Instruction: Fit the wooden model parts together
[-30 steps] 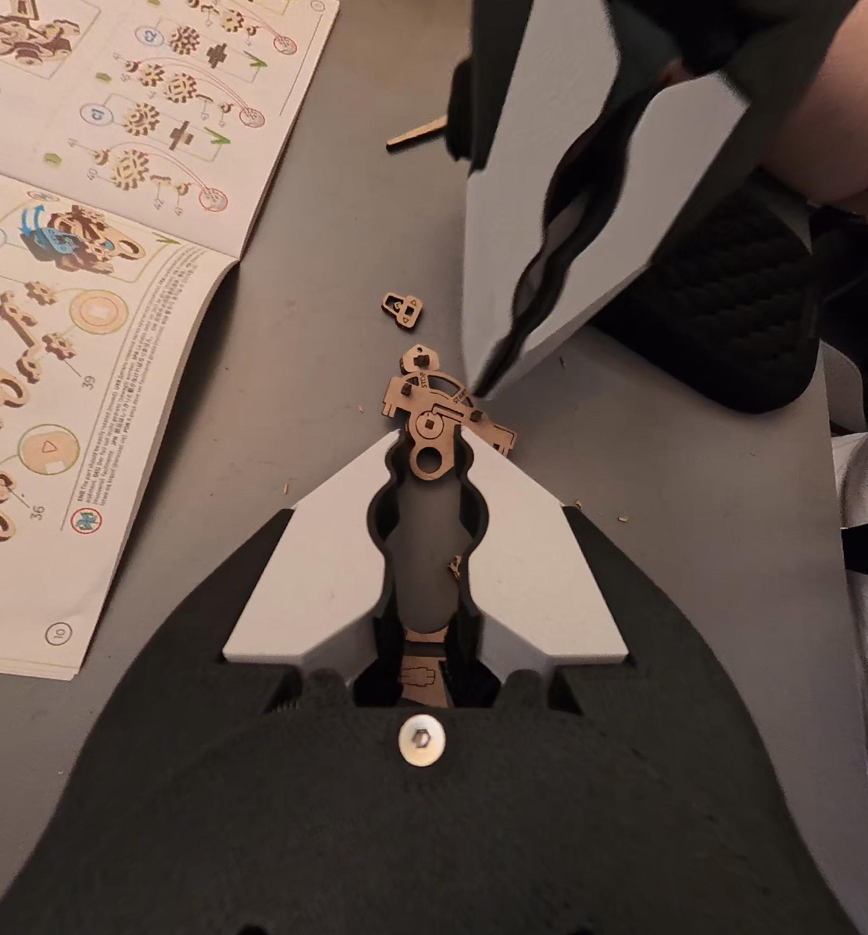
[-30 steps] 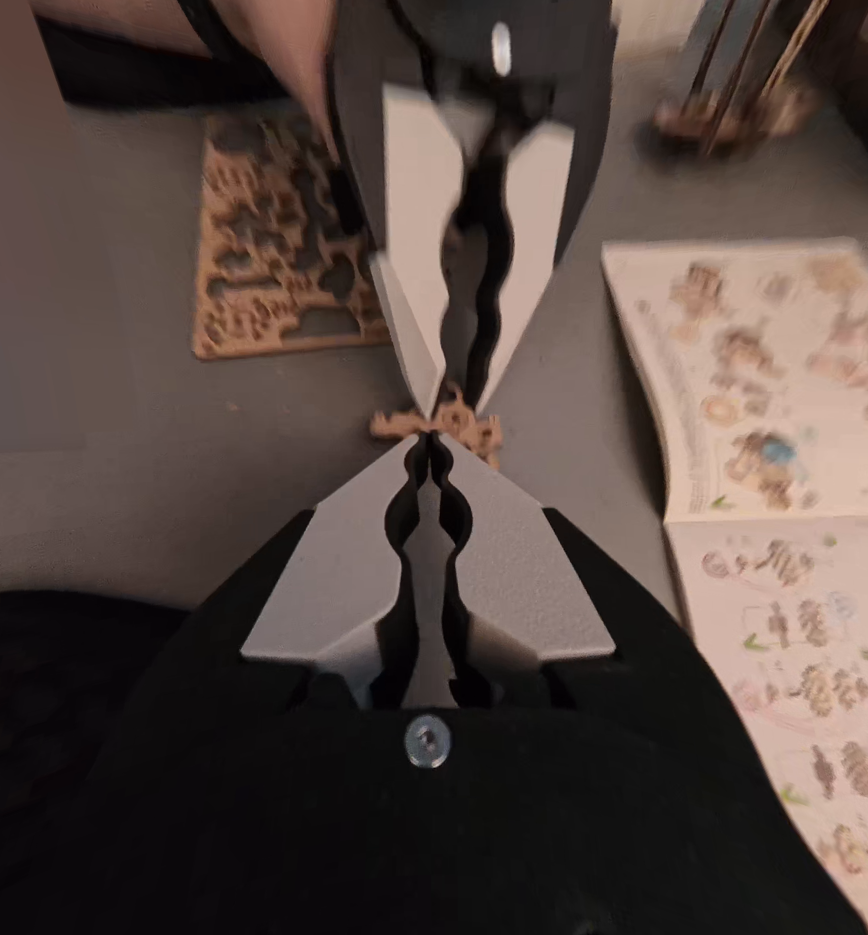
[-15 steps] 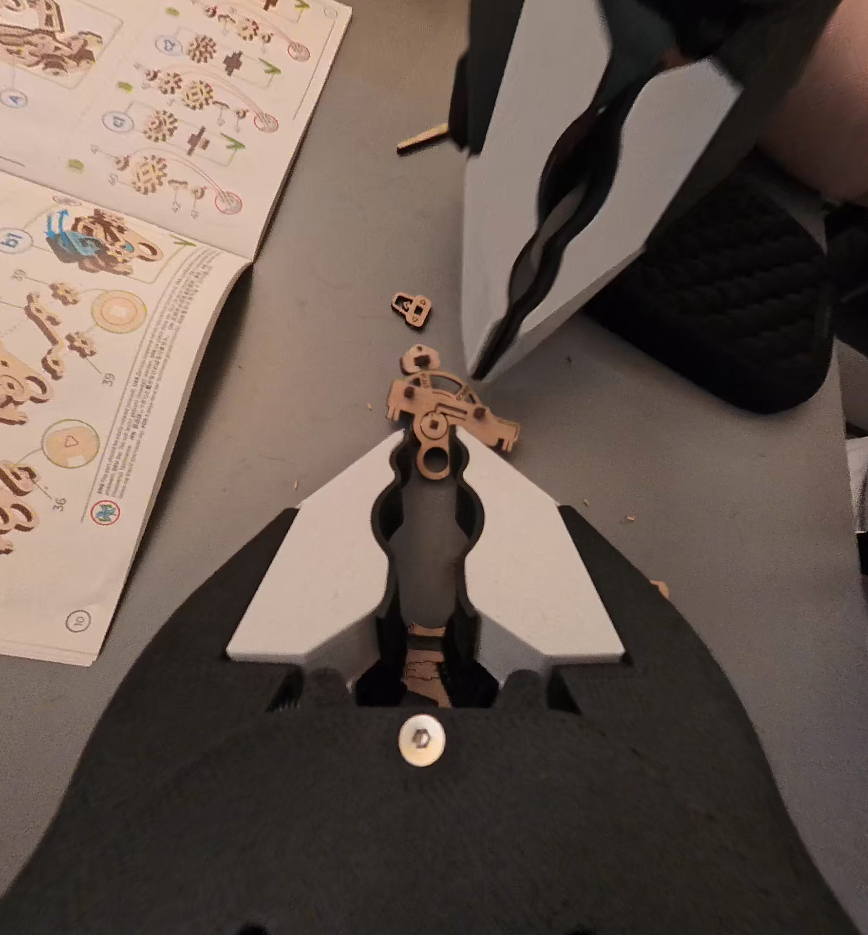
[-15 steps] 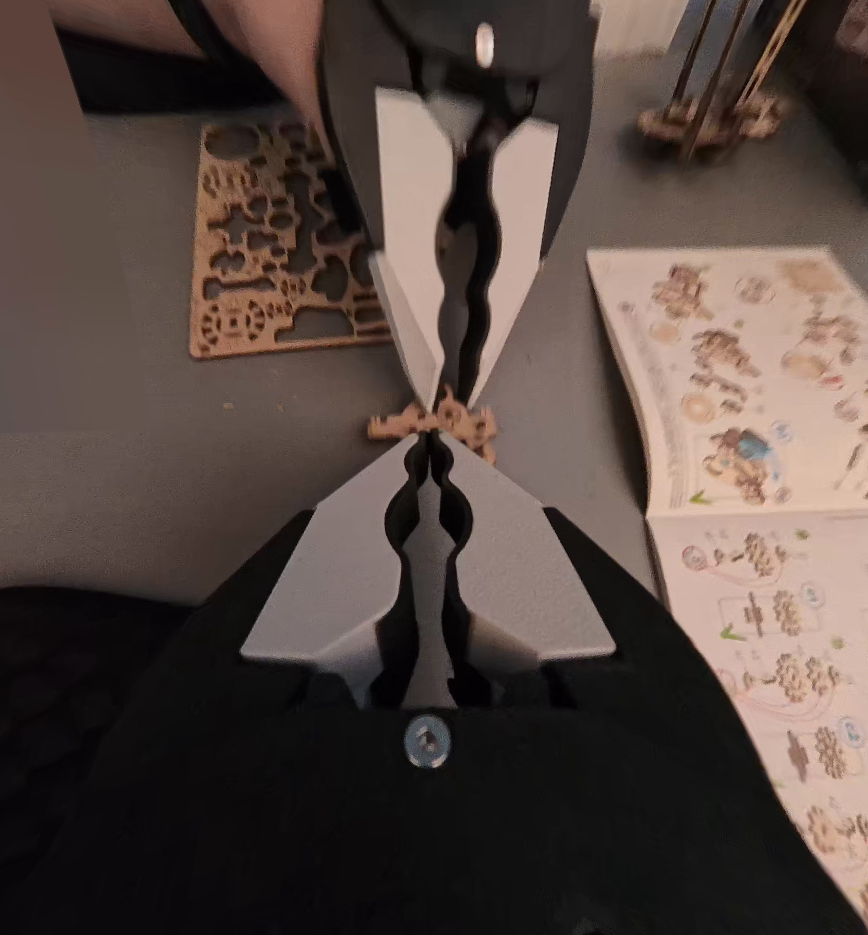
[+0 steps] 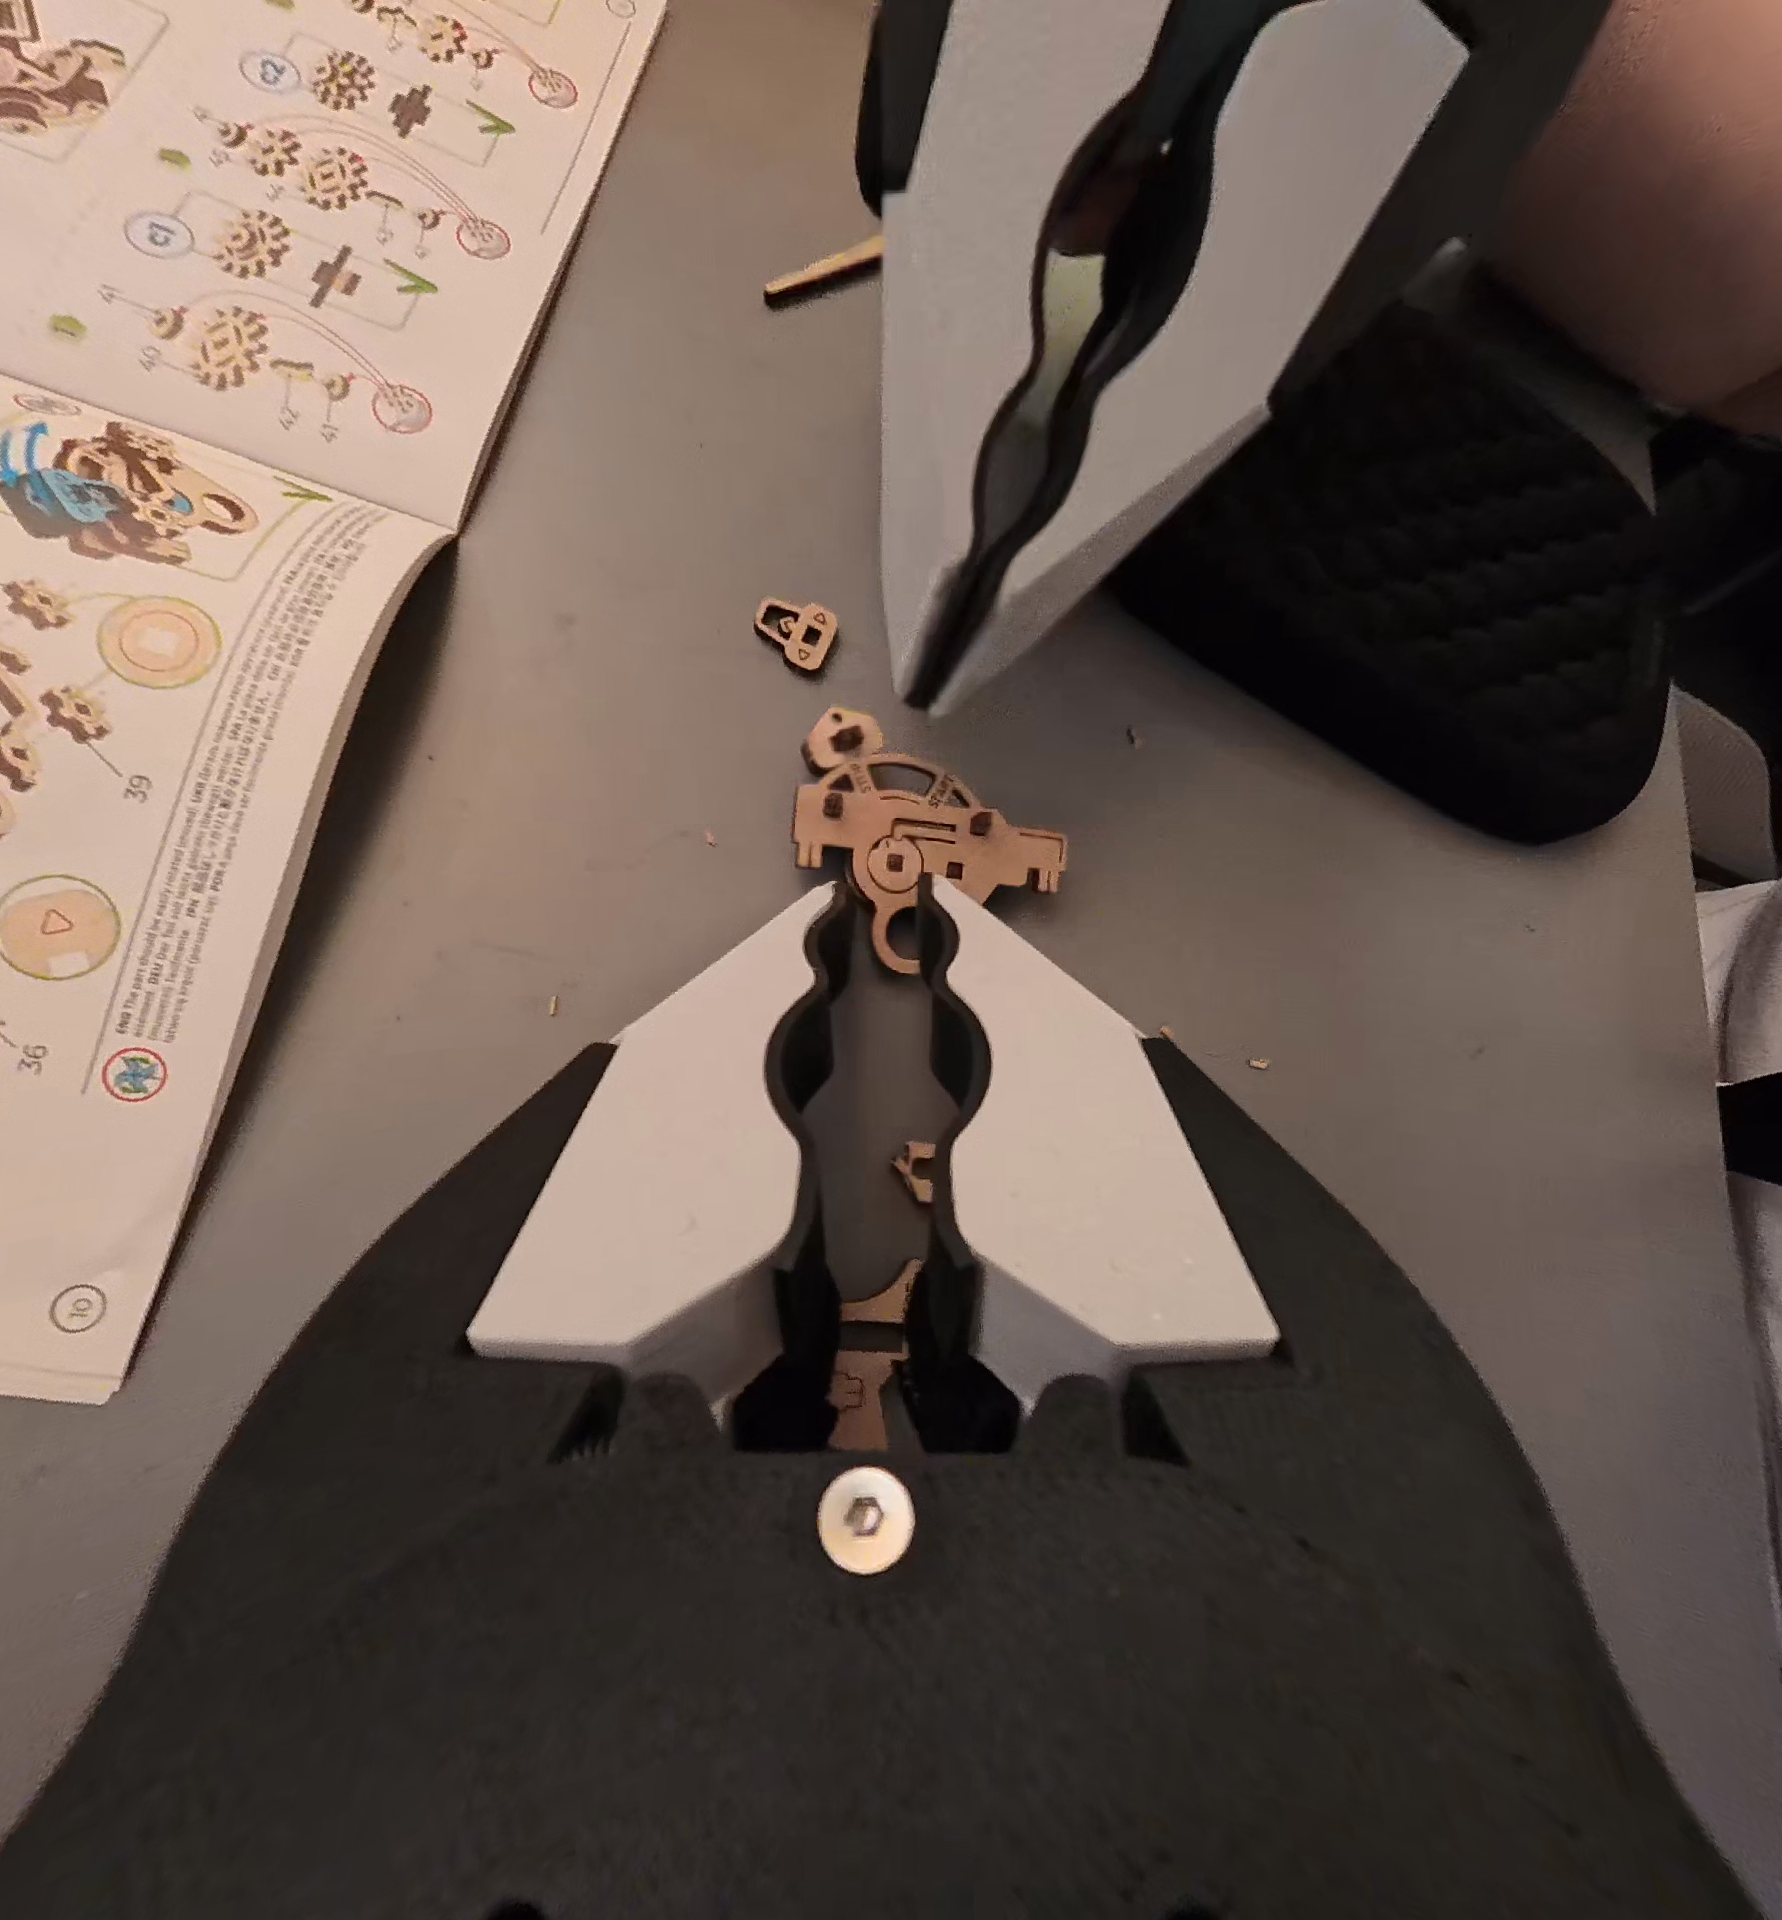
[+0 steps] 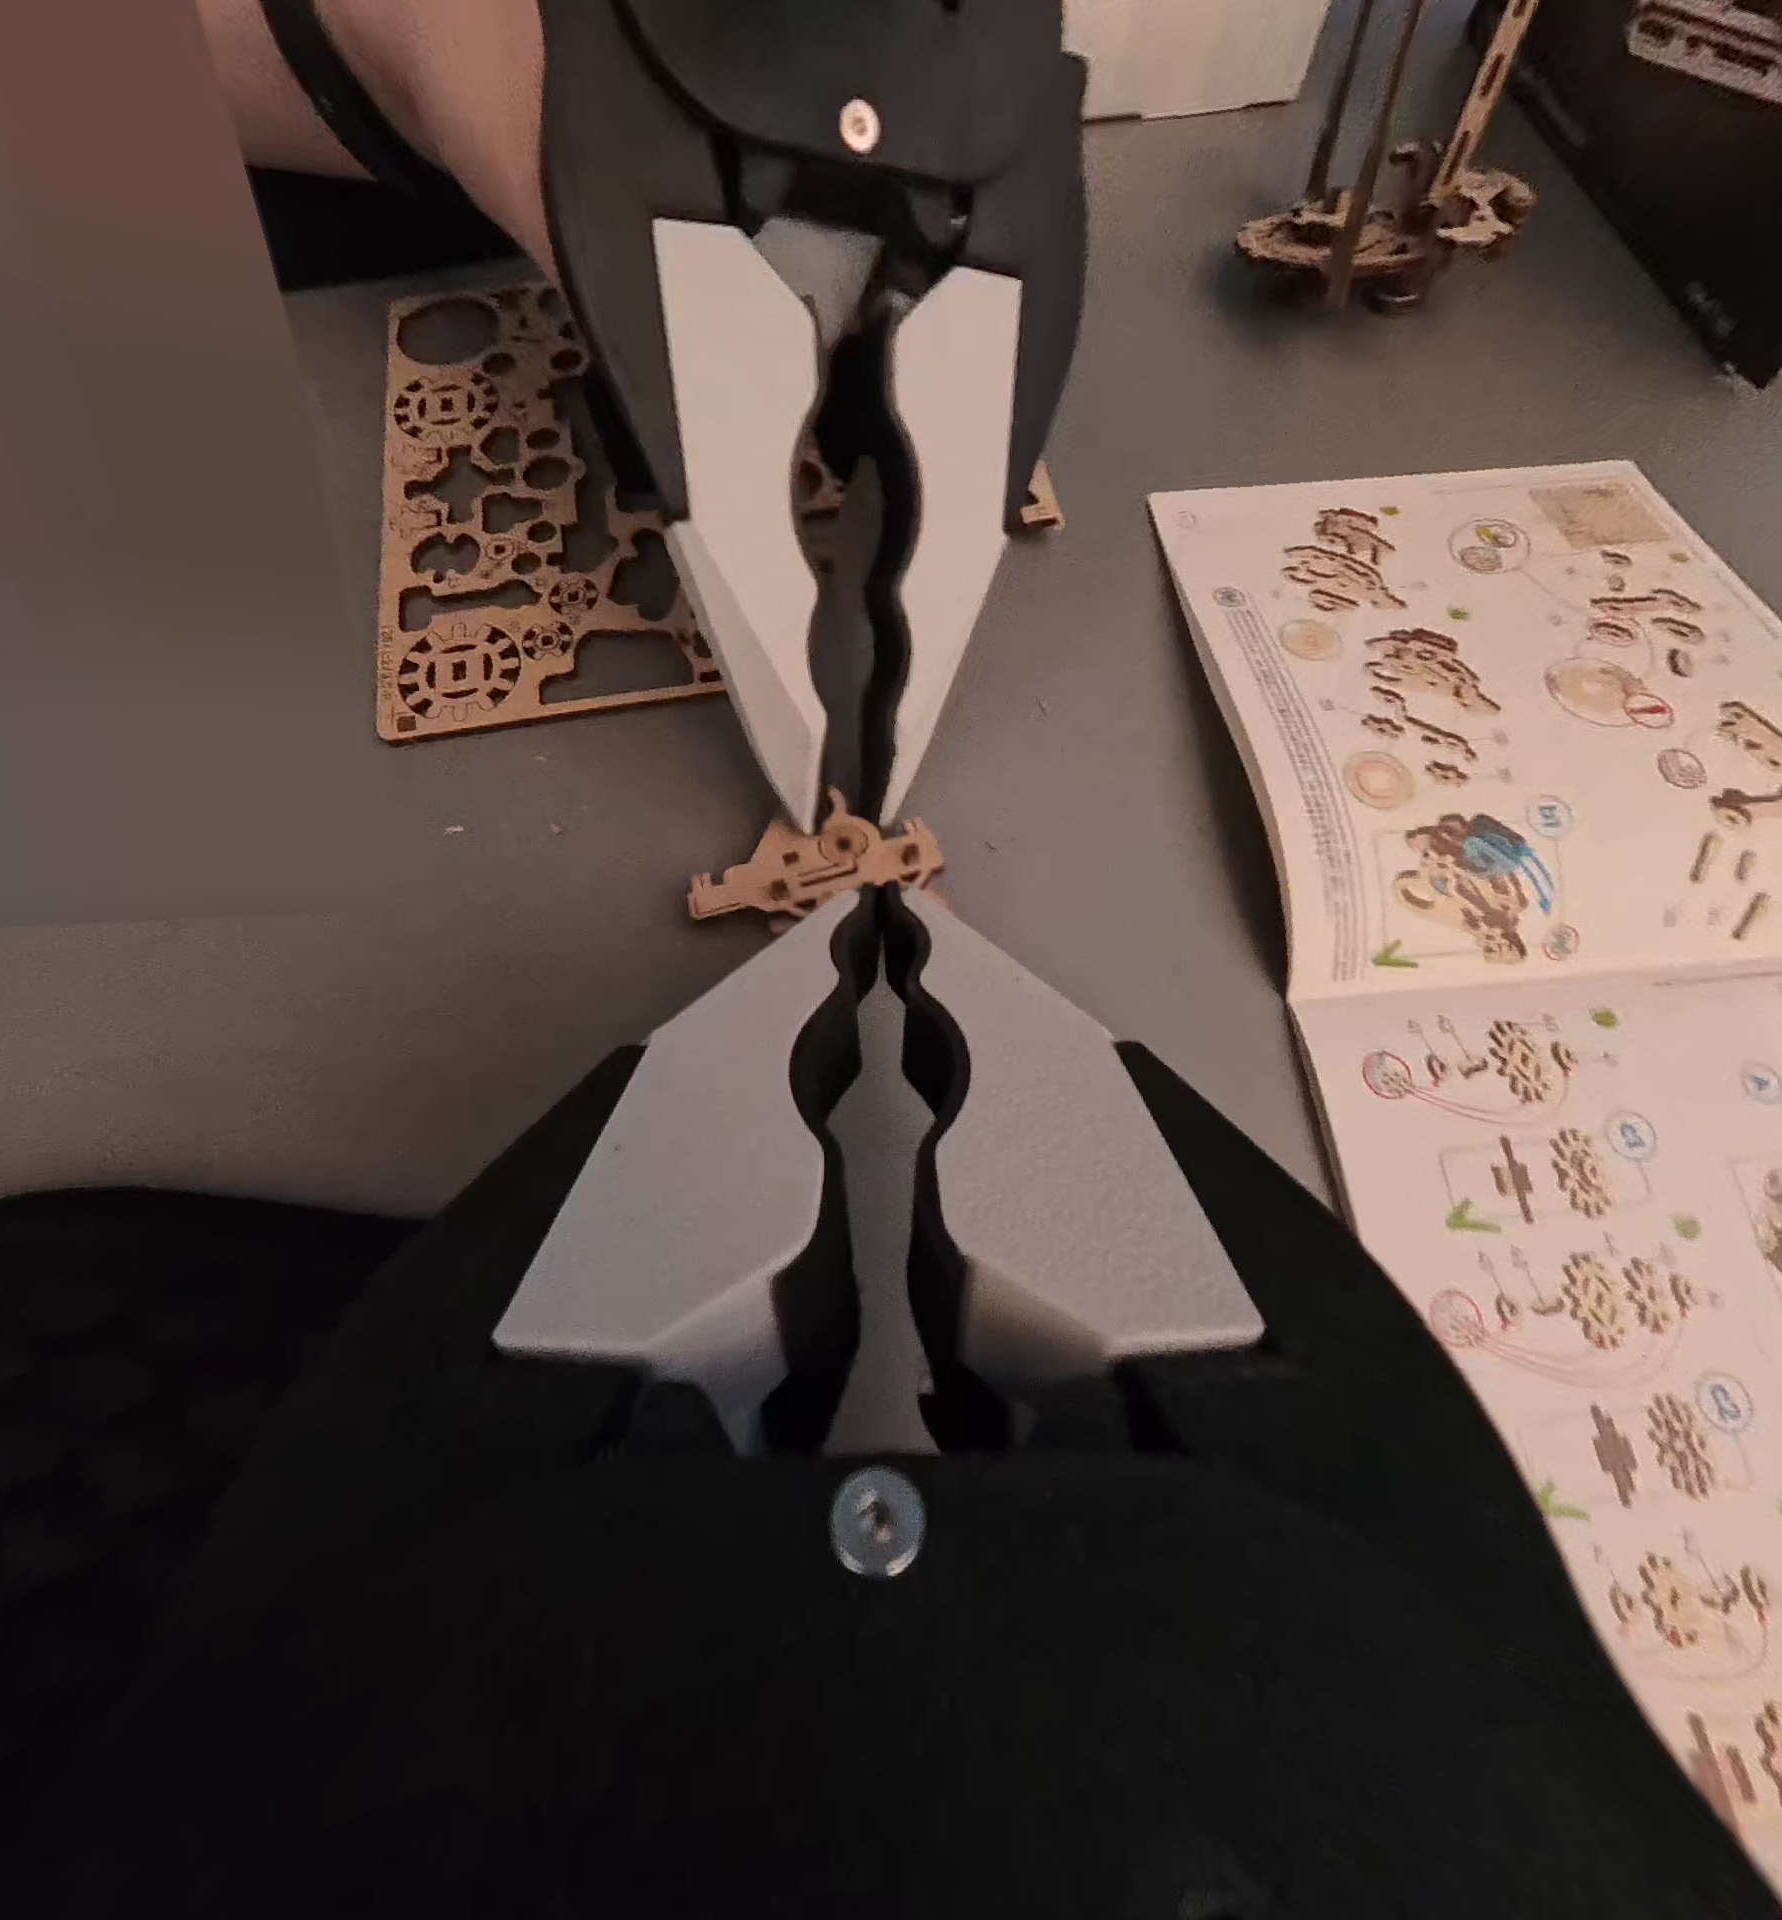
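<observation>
The left gripper [image 5: 882, 894] is pinching the ringed lever of the flat wooden assembly [image 5: 923, 826] lying on the grey table [image 5: 1334, 935], while the right gripper [image 6: 879, 906], closed and empty, is touching its far edge; only the right wrist view is showing the punched-out parts sheet [image 6: 492, 582].

A: Where's the wooden assembly [image 5: 923, 831]?
B: Flat on the counter [image 5: 658, 727], its ringed lever at the left claw [image 5: 882, 891] tips.
A: And the small loose piece [image 5: 796, 634]?
B: Just beyond, apart.
</observation>
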`<state>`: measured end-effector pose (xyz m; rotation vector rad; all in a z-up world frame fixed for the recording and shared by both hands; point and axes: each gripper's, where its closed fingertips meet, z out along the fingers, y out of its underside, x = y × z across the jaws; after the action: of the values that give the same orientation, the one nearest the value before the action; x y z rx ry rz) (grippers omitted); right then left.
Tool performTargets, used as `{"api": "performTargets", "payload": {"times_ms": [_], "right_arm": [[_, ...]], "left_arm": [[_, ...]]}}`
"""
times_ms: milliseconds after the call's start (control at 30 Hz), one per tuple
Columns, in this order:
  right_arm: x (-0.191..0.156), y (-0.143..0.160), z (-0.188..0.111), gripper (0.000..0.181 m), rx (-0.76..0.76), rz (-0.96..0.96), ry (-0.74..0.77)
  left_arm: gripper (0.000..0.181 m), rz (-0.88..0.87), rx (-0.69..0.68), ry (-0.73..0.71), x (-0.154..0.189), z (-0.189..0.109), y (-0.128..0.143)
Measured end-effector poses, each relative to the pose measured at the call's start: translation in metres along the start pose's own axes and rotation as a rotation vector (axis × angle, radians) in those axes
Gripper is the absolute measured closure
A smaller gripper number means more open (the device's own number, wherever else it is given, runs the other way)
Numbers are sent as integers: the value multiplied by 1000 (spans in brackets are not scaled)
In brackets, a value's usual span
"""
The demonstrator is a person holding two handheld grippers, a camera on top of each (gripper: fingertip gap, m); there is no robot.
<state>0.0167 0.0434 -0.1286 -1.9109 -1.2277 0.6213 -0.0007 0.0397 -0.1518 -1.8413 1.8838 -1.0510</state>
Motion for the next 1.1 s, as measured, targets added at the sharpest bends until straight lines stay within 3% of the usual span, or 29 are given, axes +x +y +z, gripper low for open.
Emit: {"api": "performTargets", "payload": {"times_ms": [133, 433, 700, 867, 1100], "right_arm": [[1, -10, -8, 181, 53, 24, 5], [4, 6, 10, 181, -77, -13, 81], [9, 3, -3, 181, -37, 103, 67], [2, 0, -5, 180, 14, 291, -53], [-12, -1, 10, 181, -22, 75, -21]], "left_arm": [[168, -26, 0, 32, 6, 1, 2], [166, -40, 69, -7, -4, -9, -8], [164, -150, 89, 24, -15, -11, -6], [162, -156, 58, 22, -16, -6, -1], [159, -135, 50, 28, -10, -3, -4]]}}
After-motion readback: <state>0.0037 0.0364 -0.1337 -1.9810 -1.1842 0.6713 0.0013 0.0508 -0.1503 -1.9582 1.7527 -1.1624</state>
